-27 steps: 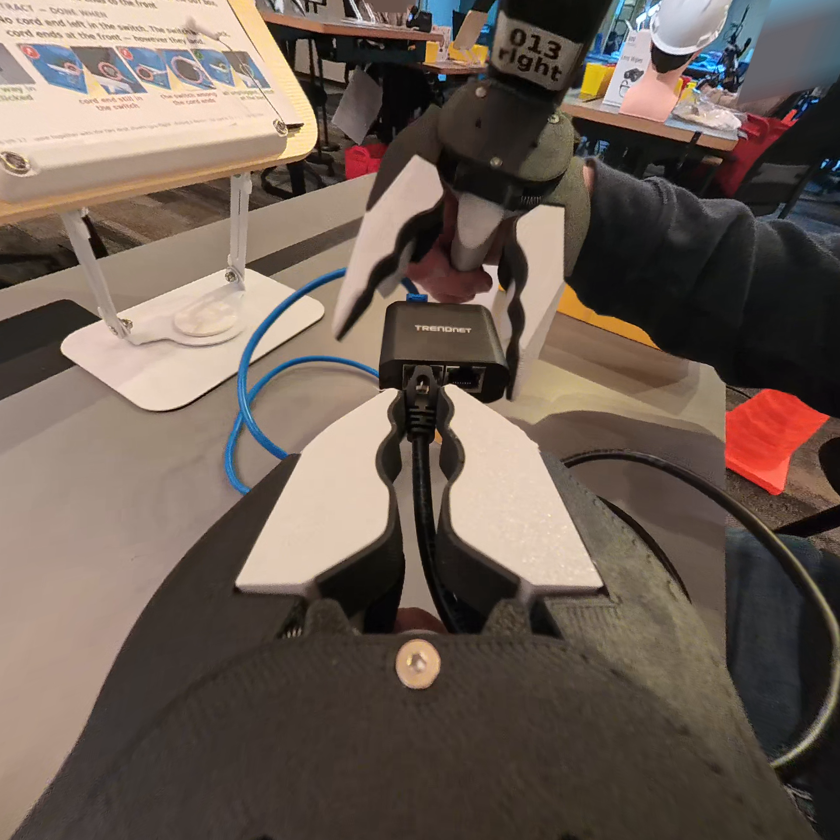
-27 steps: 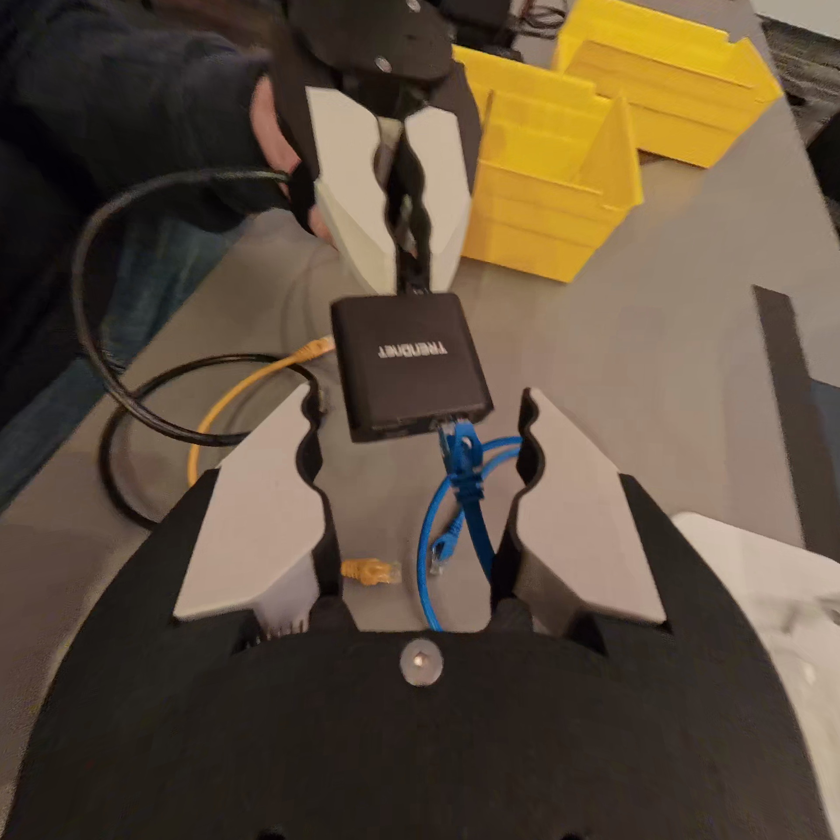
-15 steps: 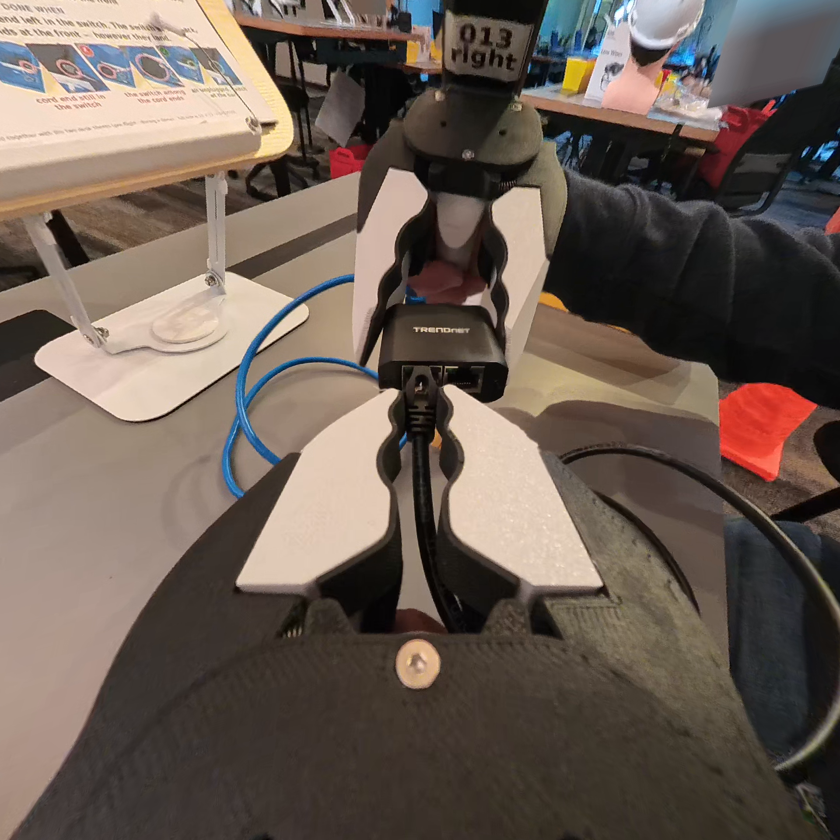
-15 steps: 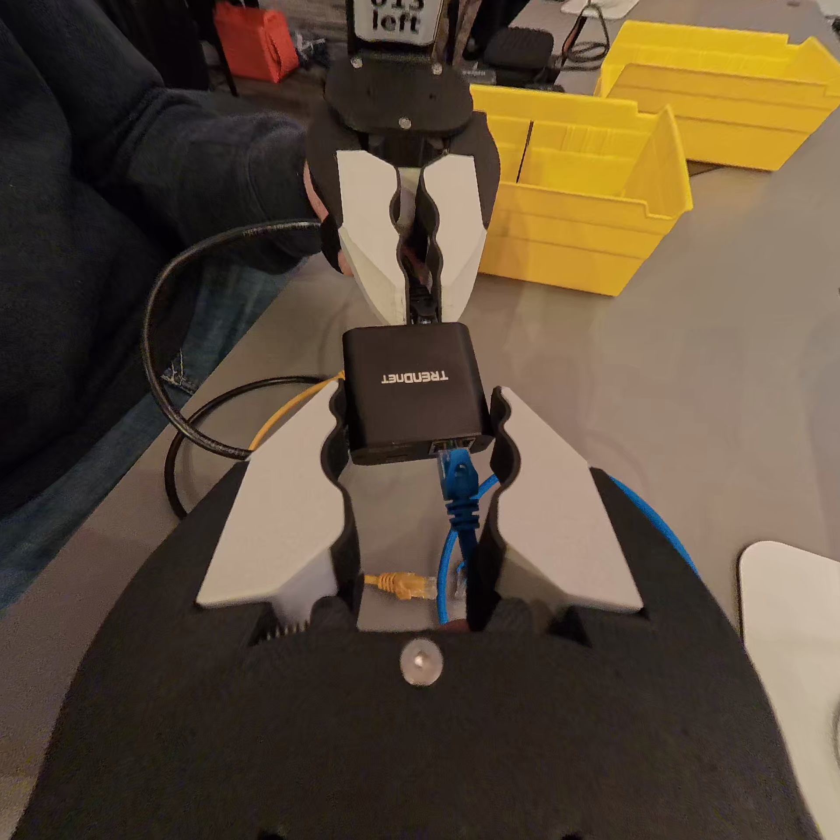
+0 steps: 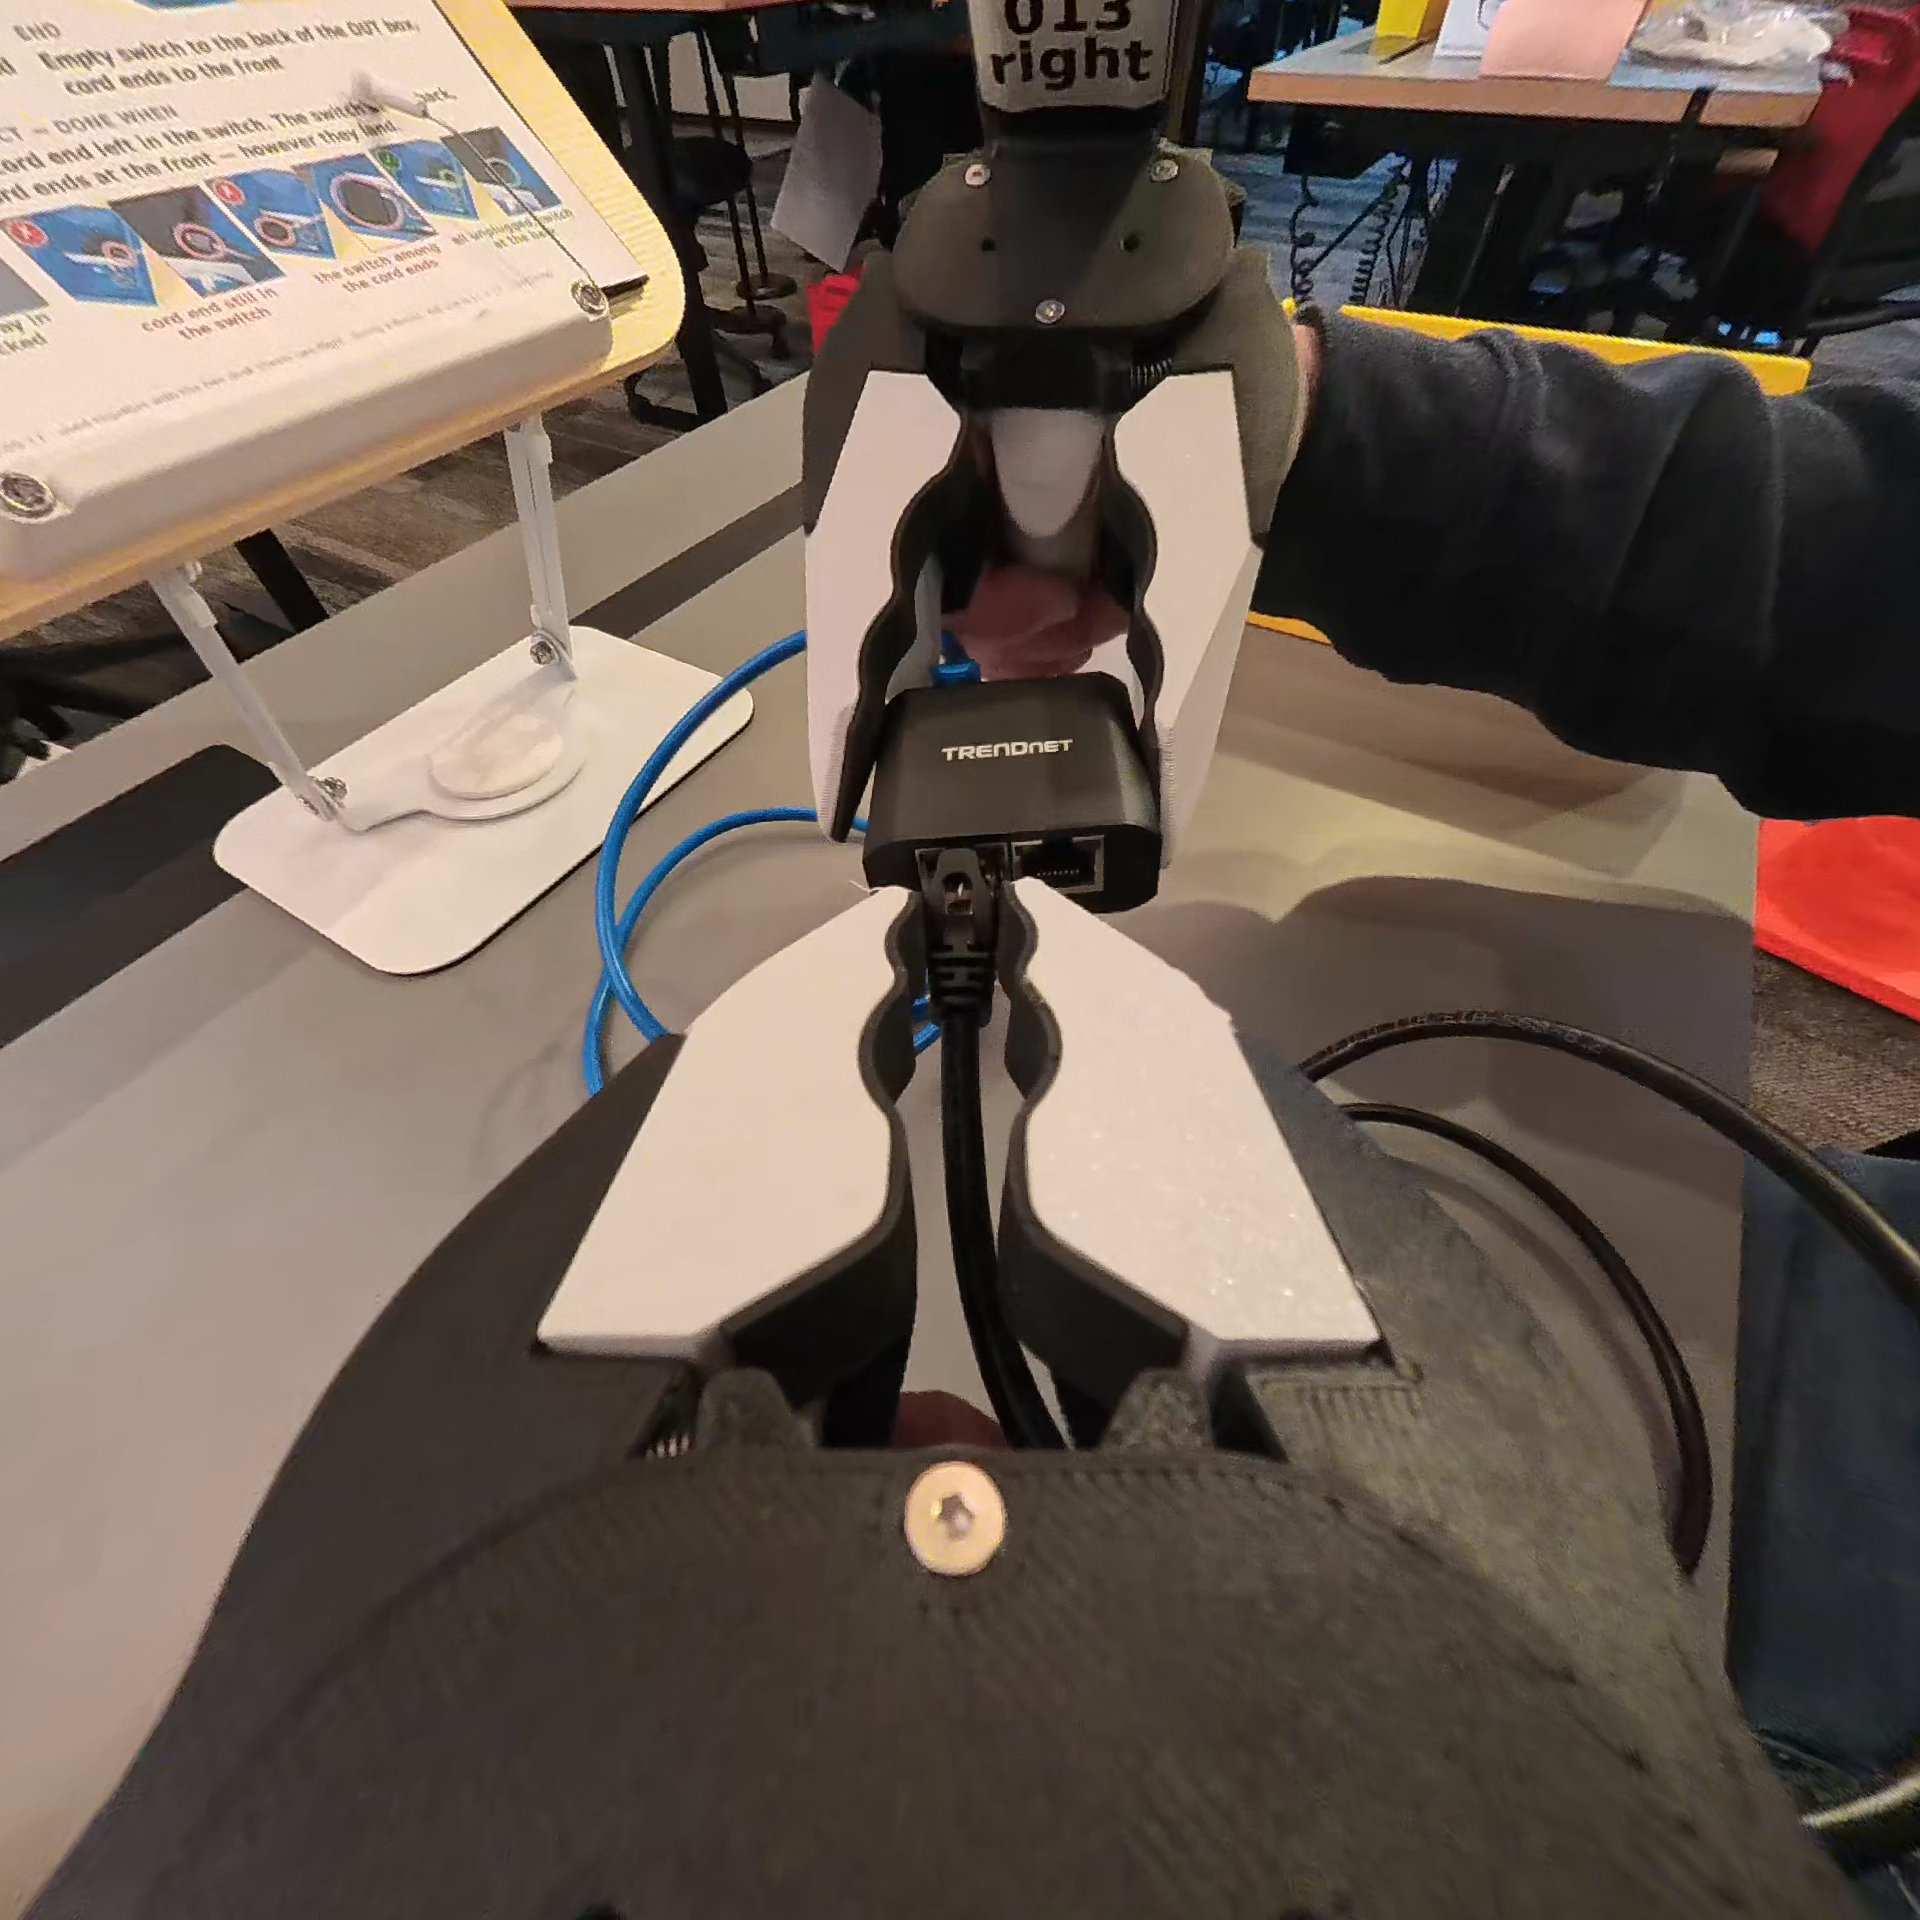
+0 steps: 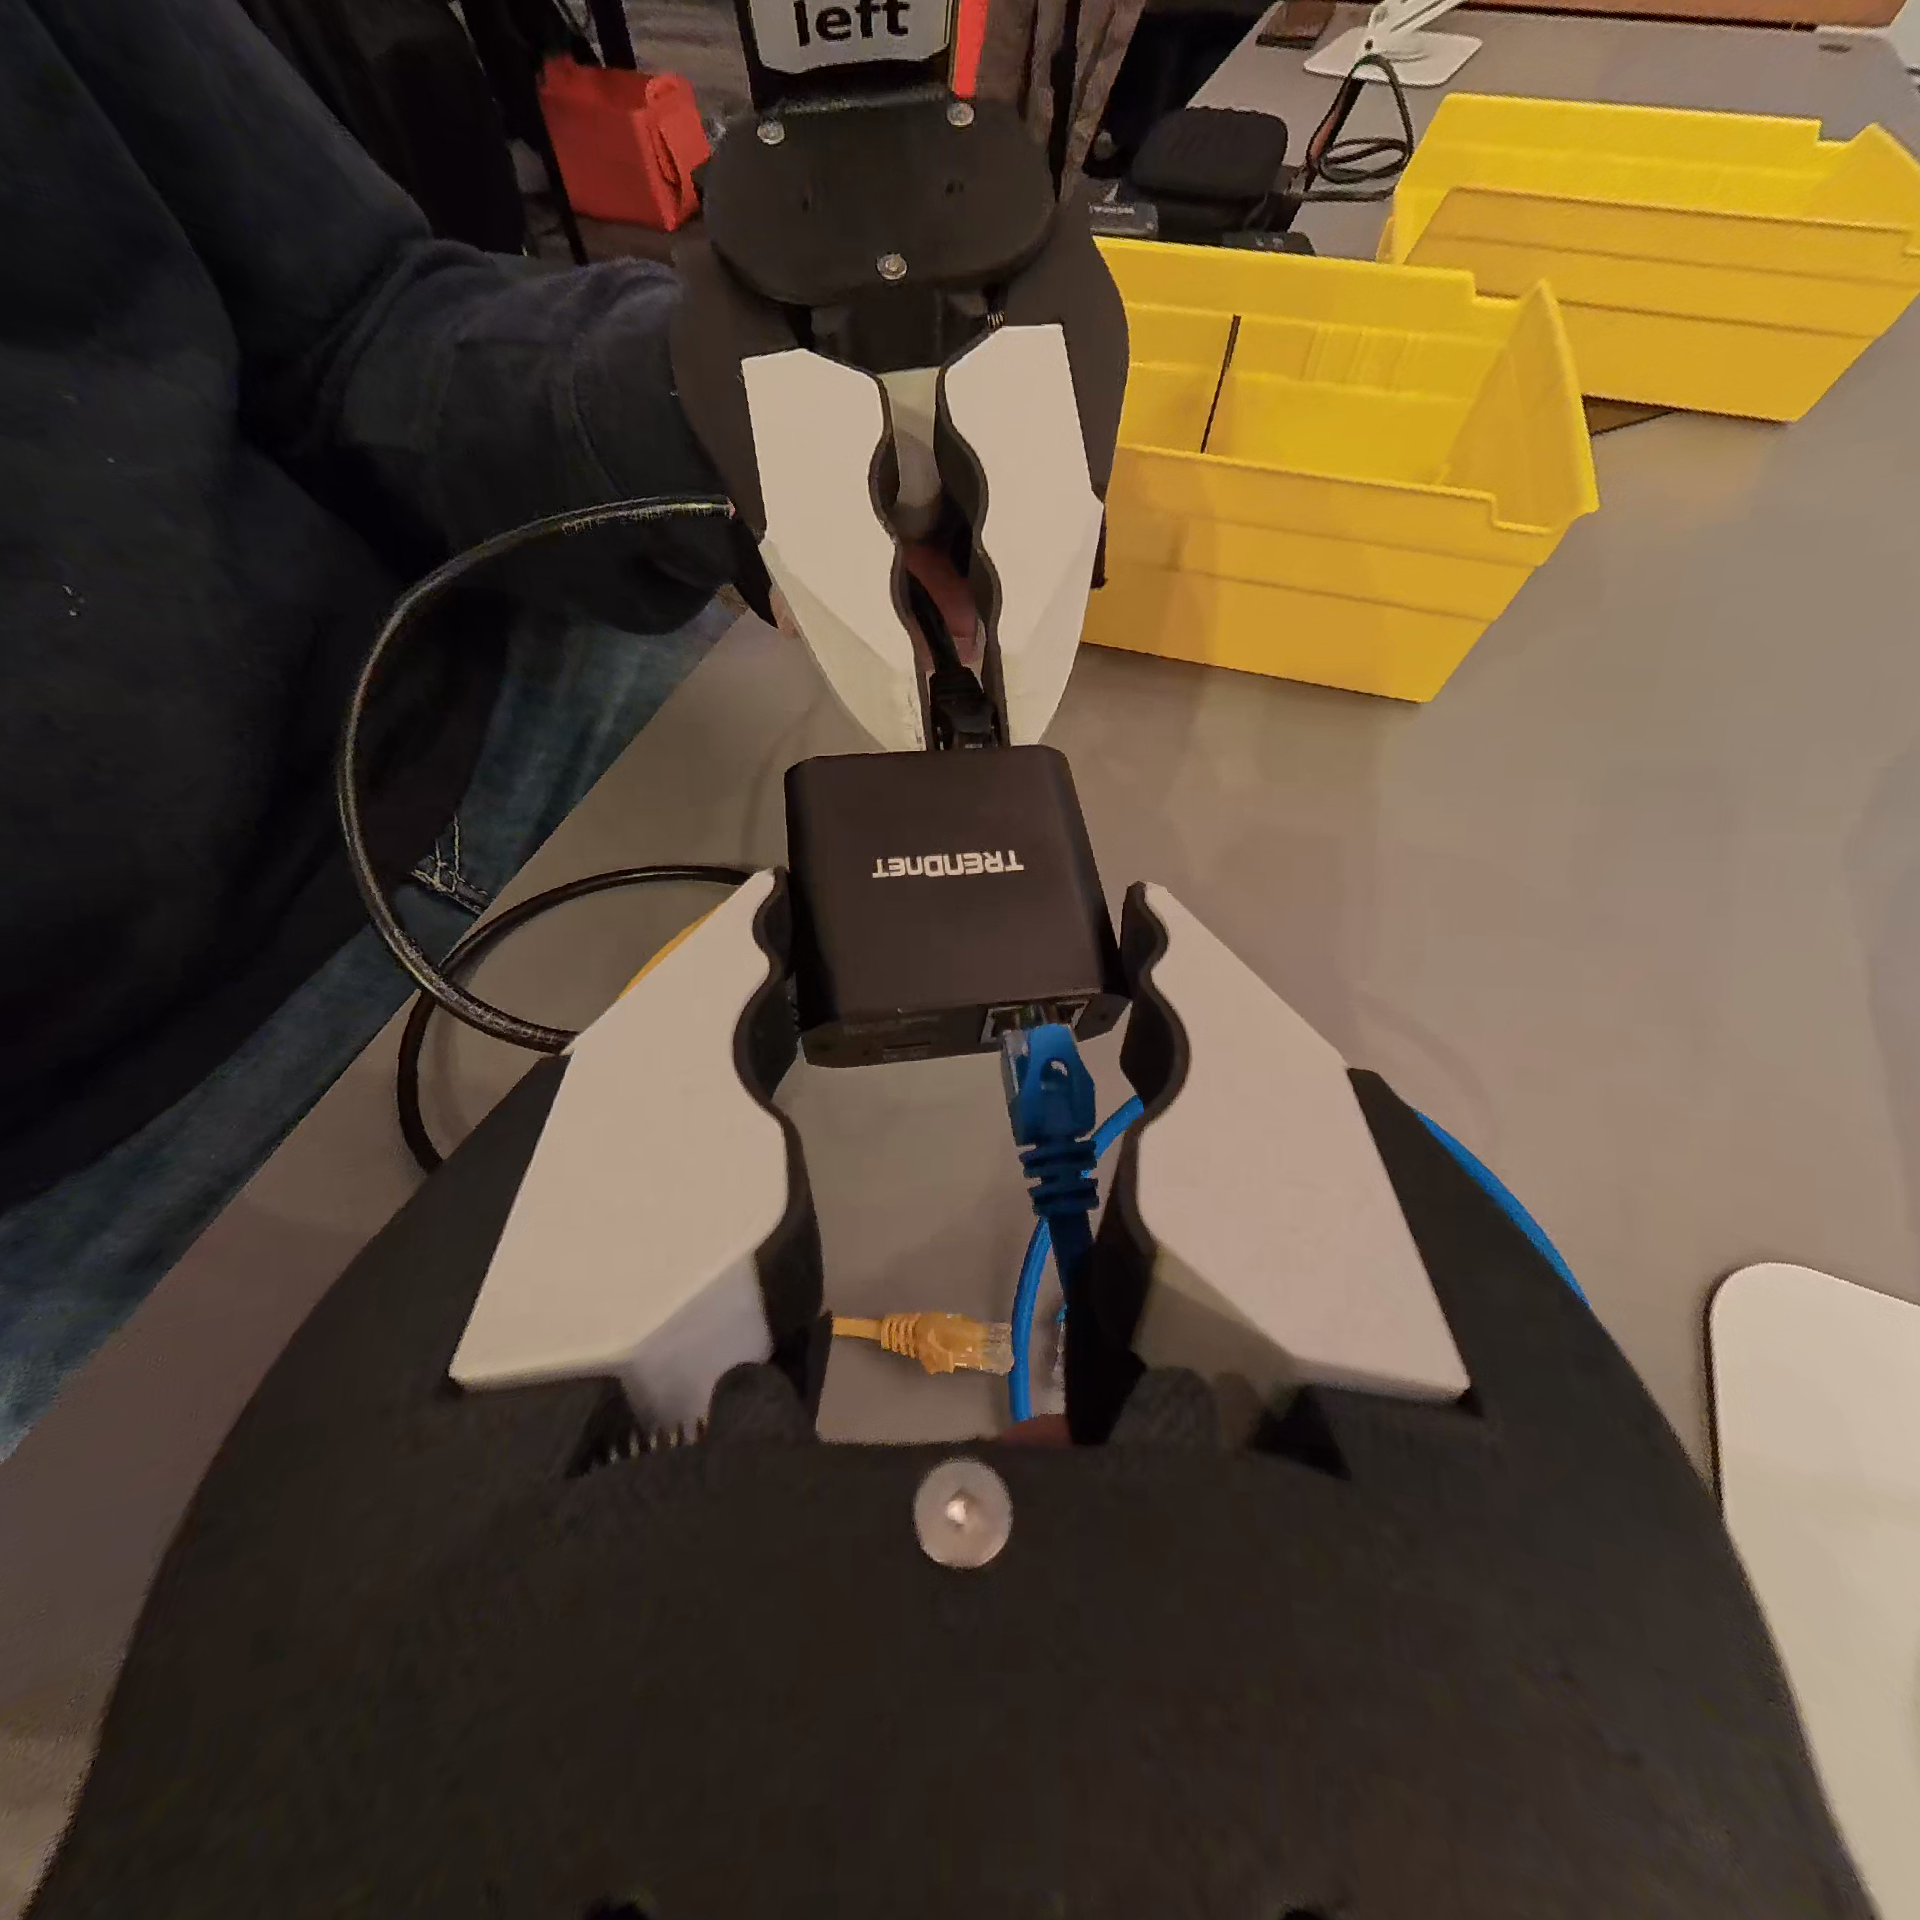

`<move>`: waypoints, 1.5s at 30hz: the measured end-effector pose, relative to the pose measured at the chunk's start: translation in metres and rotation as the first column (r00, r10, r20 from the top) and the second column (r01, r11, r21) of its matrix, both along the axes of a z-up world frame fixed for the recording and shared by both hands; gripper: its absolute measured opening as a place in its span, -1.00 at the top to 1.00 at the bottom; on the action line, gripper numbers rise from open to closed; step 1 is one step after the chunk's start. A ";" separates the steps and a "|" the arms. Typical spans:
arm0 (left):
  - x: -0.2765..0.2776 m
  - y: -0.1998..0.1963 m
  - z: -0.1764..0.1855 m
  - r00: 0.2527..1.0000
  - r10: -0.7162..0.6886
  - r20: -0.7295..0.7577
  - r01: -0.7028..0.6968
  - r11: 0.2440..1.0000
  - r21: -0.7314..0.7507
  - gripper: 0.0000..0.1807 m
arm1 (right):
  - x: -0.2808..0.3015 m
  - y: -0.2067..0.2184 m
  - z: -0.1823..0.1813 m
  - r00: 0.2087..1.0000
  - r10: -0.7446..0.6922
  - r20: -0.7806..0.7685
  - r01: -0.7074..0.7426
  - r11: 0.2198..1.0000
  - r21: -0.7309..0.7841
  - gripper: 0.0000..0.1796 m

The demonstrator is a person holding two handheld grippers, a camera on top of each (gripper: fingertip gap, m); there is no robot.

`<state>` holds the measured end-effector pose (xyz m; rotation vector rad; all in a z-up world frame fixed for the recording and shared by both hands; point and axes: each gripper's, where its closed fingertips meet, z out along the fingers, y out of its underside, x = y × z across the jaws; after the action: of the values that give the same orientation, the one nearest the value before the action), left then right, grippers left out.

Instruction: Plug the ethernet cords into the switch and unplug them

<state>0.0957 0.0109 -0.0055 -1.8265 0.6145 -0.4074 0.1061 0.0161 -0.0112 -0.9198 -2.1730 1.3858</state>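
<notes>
Clamping the black plug (image 5: 961,920) in your left hand-held gripper (image 5: 961,935), while your right (image 6: 951,966) is bracing the switch (image 6: 940,894); skewed pulling is risking latch jam or switch slip.

Wrist cameras close, facing each other across switch (image 5: 1013,790) (image 6: 951,899); each sees opposite claw beyond it.

White brand lettering sits on the switch (image 5: 1006,769) top; a printed tag (image 5: 1070,52) tops the right gripper (image 6: 956,896); another tag (image 6: 852,26) tops the left gripper (image 5: 966,909); an instruction board (image 5: 260,260) bears printed lines.
</notes>
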 end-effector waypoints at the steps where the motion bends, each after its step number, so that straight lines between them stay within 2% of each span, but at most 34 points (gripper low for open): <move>1: 0.000 0.000 0.000 1.000 0.003 0.013 -0.003 1.000 -0.004 0.86 | 0.000 0.000 0.000 1.000 -0.001 -0.002 0.001 1.000 -0.001 0.32; 7: 0.003 0.002 -0.002 0.996 0.006 0.088 -0.005 1.000 -0.014 0.86 | 0.000 0.001 0.005 0.999 -0.002 -0.034 0.001 1.000 -0.018 0.31; 16: 0.006 0.002 0.016 0.985 0.013 0.171 -0.028 0.996 0.089 0.84 | 0.008 0.002 0.004 0.999 0.031 -0.018 -0.032 0.999 -0.018 0.32; 19: 0.010 0.003 0.002 0.998 0.023 0.058 -0.026 0.999 0.044 0.86 | 0.008 0.002 0.001 0.999 0.033 -0.016 -0.033 0.999 -0.025 0.31; 22: 0.012 0.002 0.003 0.995 0.016 0.102 -0.021 0.999 0.045 0.86 | 0.010 0.001 0.003 0.999 0.038 -0.029 -0.039 0.999 -0.033 0.31; 25: 0.013 0.003 0.004 0.996 0.024 0.087 -0.028 0.998 0.051 0.86 | 0.011 0.002 0.005 0.998 0.042 -0.038 -0.043 0.998 -0.045 0.31; 30: 0.019 0.007 0.015 0.991 0.081 0.109 -0.091 0.992 0.087 0.86 | 0.016 0.005 0.015 0.996 0.055 -0.073 -0.060 0.996 -0.067 0.32; 37: 0.030 0.010 0.019 0.982 0.109 0.155 -0.124 0.988 0.089 0.86 | 0.026 0.008 0.019 0.996 0.089 -0.032 -0.091 0.995 -0.052 0.32; 45: 0.032 0.022 0.017 0.980 0.175 0.095 -0.180 0.983 0.040 0.86 | 0.030 0.020 0.016 0.995 0.086 -0.046 -0.091 0.990 -0.106 0.32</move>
<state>0.1281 0.0332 0.0115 -1.7885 0.3915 -0.3507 0.1357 0.0366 0.0044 -0.8332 -2.1492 1.5645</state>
